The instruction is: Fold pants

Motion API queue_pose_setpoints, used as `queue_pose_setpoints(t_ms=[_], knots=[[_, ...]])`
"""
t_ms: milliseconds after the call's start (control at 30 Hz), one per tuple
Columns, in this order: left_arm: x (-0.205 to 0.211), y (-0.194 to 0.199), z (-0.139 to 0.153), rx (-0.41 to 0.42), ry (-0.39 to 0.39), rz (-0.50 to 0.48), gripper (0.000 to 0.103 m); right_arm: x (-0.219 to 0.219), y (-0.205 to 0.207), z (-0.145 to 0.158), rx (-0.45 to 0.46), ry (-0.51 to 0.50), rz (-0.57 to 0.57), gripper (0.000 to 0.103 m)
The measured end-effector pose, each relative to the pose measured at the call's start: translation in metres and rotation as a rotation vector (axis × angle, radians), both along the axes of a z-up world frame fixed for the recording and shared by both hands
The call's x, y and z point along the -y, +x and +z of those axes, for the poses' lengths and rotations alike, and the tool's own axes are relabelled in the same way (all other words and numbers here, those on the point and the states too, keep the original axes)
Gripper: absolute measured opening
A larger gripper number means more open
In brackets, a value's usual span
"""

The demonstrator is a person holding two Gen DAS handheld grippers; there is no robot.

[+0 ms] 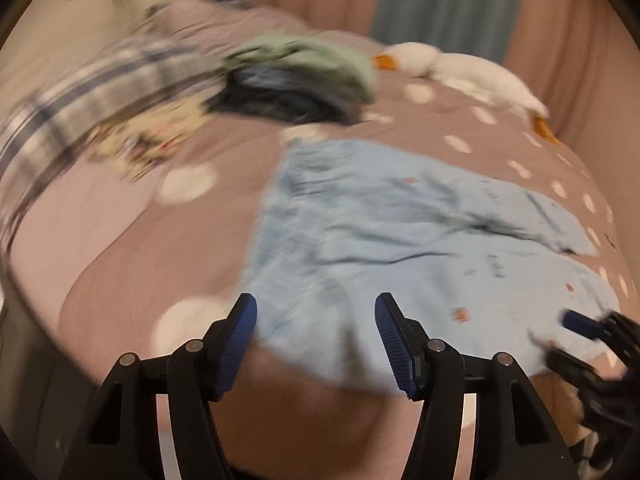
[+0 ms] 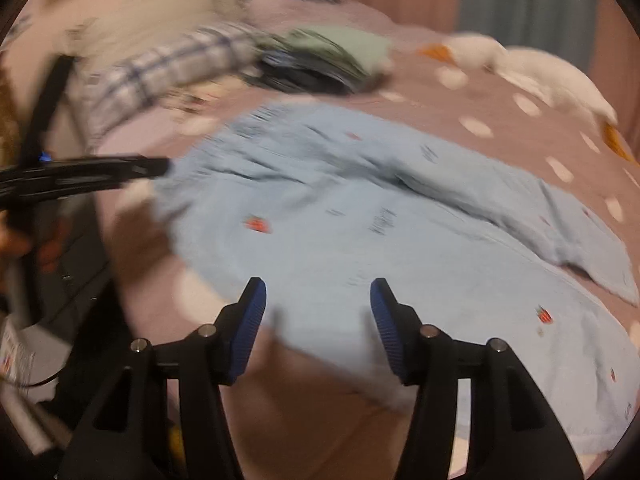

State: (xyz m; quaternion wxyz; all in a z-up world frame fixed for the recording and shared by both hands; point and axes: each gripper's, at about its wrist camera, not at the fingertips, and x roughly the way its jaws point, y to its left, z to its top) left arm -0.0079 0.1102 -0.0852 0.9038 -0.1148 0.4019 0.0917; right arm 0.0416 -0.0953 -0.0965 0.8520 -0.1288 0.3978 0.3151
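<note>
Pale blue pants, one pair, are being shown spread flat on a bed covered in a mauve sheet dotted with white ovals. The fabric is being seen as light, soft and creased, printed with small red motifs and short dark marks whose detail is being lost to blur. One leg is being shown laid partly across the other, its hem pointing to the right edge of the bed; the near edge of the pants is being shown close to the front edge of the mattress. The left gripper is being held above that near edge with its blue-padded jaws apart and nothing pressed between them. The right gripper is likewise being held over the near edge of the pants, jaws parted and gripping nothing. Behind the pants, a heap of green and dark clothing, a plaid garment and a white plush duck with an orange bill are being shown lying on the bed, well apart from the pants. Pink curtains are being seen beyond.
</note>
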Motion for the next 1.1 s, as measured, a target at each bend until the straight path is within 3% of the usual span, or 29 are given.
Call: queue_pose_setpoints(t_ms=[100,233,267,367,433,633,867,1000,1100], knots=[[0.028,0.019,-0.009,-0.005,0.064,-0.112,0.060,-0.004,0.007,-0.031,-0.106,-0.065,-0.025,0.054],[0.048,0.040,-0.056,-0.197,0.132,-0.240,0.061,-0.004,-0.007,-0.039,-0.149,-0.091,0.040,0.057],[0.047,0.038,-0.056,-0.172,0.147,-0.255,0.061,-0.004,-0.009,-0.038,-0.155,-0.106,0.058,0.056],[0.030,0.042,-0.045,-0.171,0.087,-0.287,0.061,0.003,-0.003,-0.025,-0.148,-0.128,0.110,0.053],[0.011,0.052,-0.027,-0.113,0.042,-0.272,0.061,0.012,0.018,-0.011,-0.121,-0.087,0.097,0.056],[-0.039,0.118,0.003,-0.004,0.068,-0.143,0.064,0.011,0.122,0.008,-0.037,-0.012,0.026,0.058],[-0.093,0.176,-0.015,-0.027,0.008,-0.060,0.064,-0.016,0.234,-0.001,0.007,-0.125,0.075,0.058],[-0.111,0.193,-0.031,-0.061,-0.063,-0.091,0.064,-0.034,0.287,-0.016,-0.019,-0.178,0.134,0.065],[-0.116,0.205,-0.044,-0.101,-0.099,-0.168,0.064,-0.038,0.305,-0.034,-0.065,-0.240,0.177,0.067]])
